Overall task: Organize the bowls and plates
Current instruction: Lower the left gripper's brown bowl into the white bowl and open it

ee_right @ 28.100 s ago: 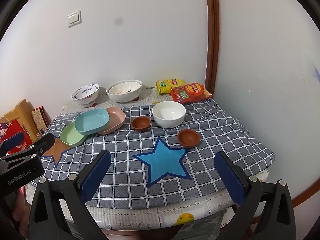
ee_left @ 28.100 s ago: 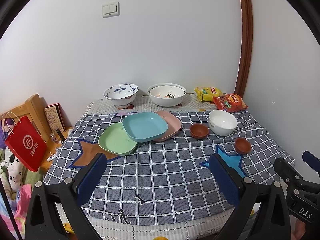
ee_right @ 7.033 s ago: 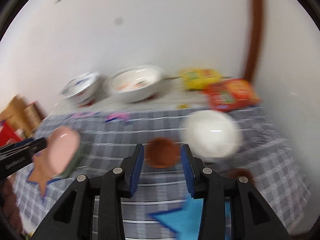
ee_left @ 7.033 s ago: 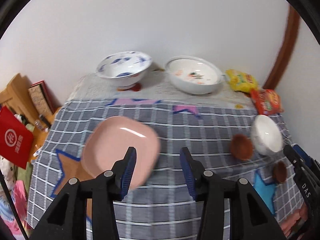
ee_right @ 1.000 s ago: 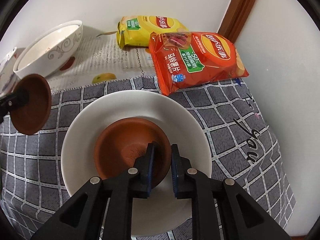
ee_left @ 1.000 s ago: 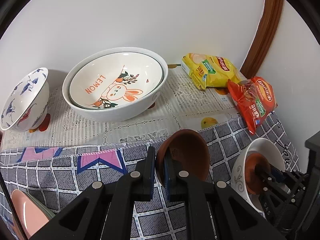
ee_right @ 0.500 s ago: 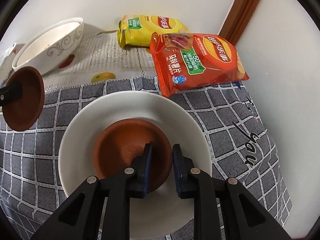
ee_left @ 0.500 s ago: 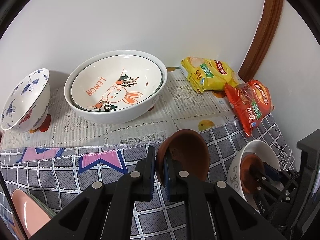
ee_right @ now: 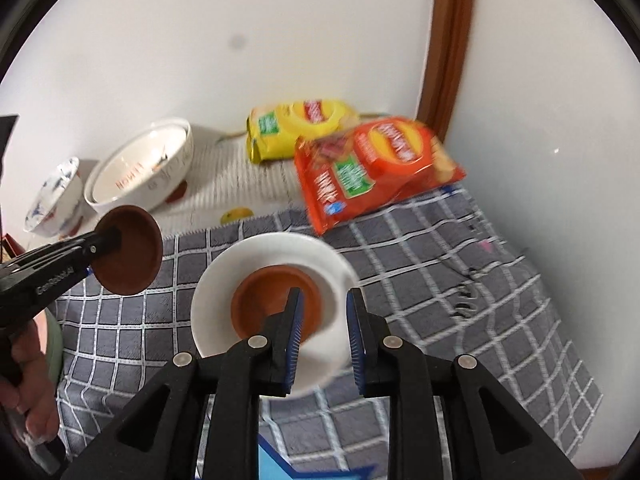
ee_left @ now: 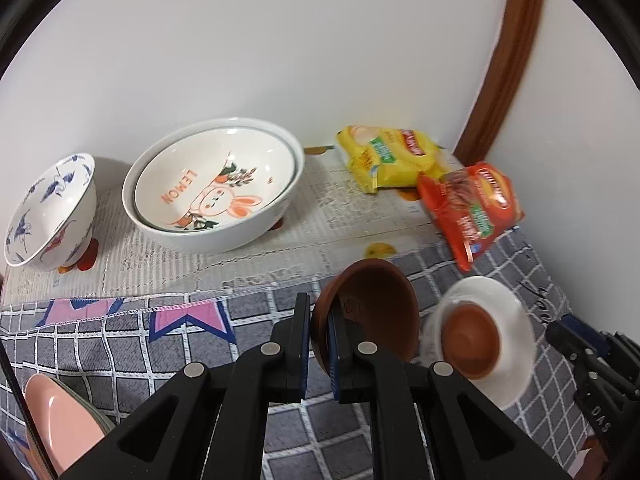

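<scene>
My left gripper [ee_left: 319,312] is shut on the rim of a small brown bowl [ee_left: 372,312] and holds it tilted above the checked cloth; it also shows in the right wrist view [ee_right: 128,250]. A white bowl [ee_right: 224,280] stands on the cloth with a second small brown bowl [ee_right: 260,300] inside it; both show in the left wrist view [ee_left: 472,340]. My right gripper [ee_right: 322,312] is open, pulled back just above the white bowl's near rim. A pink plate [ee_left: 60,420] lies at the lower left.
A large rabbit-print bowl [ee_left: 212,192] and a blue-patterned bowl [ee_left: 48,212] stand at the back by the wall. A yellow snack bag [ee_left: 388,156] and a red snack bag [ee_left: 476,208] lie at the back right near a brown door frame [ee_left: 504,60].
My right gripper has opened, let go of the brown bowl in the white bowl, and drawn back. The left gripper still holds its brown bowl, now slightly nearer the white bowl.
</scene>
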